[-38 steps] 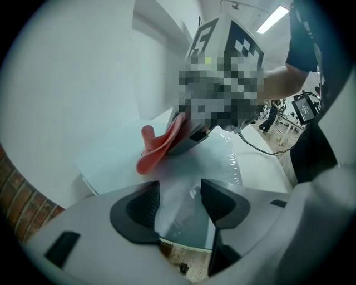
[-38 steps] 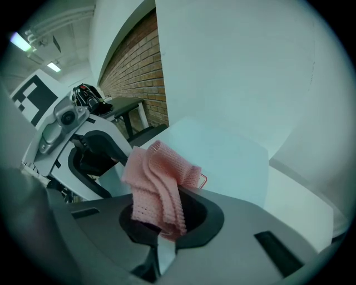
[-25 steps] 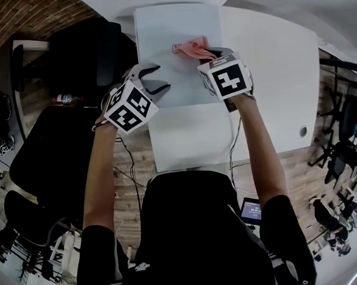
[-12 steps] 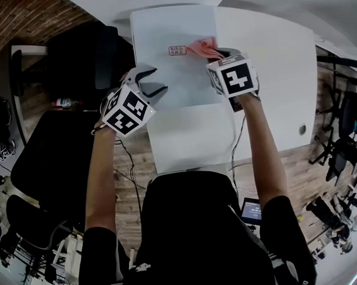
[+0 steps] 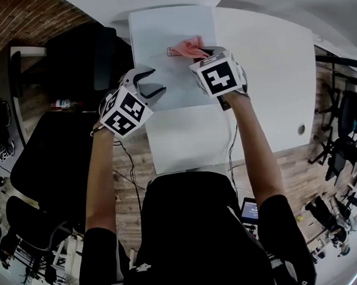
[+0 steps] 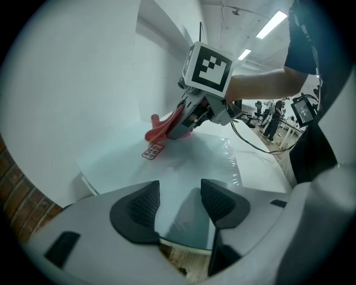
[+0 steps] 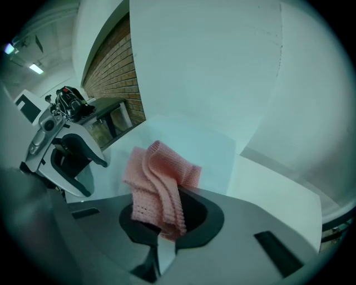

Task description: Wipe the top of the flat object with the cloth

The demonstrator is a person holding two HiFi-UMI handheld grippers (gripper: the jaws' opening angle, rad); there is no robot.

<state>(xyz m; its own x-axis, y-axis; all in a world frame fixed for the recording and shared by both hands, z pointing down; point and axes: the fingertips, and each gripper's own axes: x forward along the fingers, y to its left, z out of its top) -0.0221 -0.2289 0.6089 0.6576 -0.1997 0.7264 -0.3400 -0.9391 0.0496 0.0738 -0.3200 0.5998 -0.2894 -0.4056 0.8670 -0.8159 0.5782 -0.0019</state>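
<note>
The flat white panel (image 5: pixel 163 28) lies on the white table (image 5: pixel 269 65), reaching past the table's near edge. My right gripper (image 5: pixel 206 53) is shut on a folded pink knit cloth (image 5: pixel 188 47) that rests on the panel's far right part. The cloth (image 7: pixel 158 186) bunches out of the shut jaws of the right gripper (image 7: pixel 164 222). My left gripper (image 5: pixel 148 83) stands open at the panel's left edge, with the panel's edge (image 6: pixel 183 222) showing between its pads (image 6: pixel 136 209). From the left gripper view, the cloth (image 6: pixel 161 128) and its white tag (image 6: pixel 153 151) touch the panel.
Black office chairs (image 5: pixel 76 55) stand left of the table, beside a brick wall (image 5: pixel 22 16). Cables (image 5: pixel 130 176) hang over the wooden floor under the table's edge. A small screen (image 5: pixel 251 209) sits on the floor at right. The table has a round hole (image 5: pixel 301 129).
The right gripper slid the cloth rightward across the panel, then back to the left. The left gripper stayed at the panel's left edge, open.
</note>
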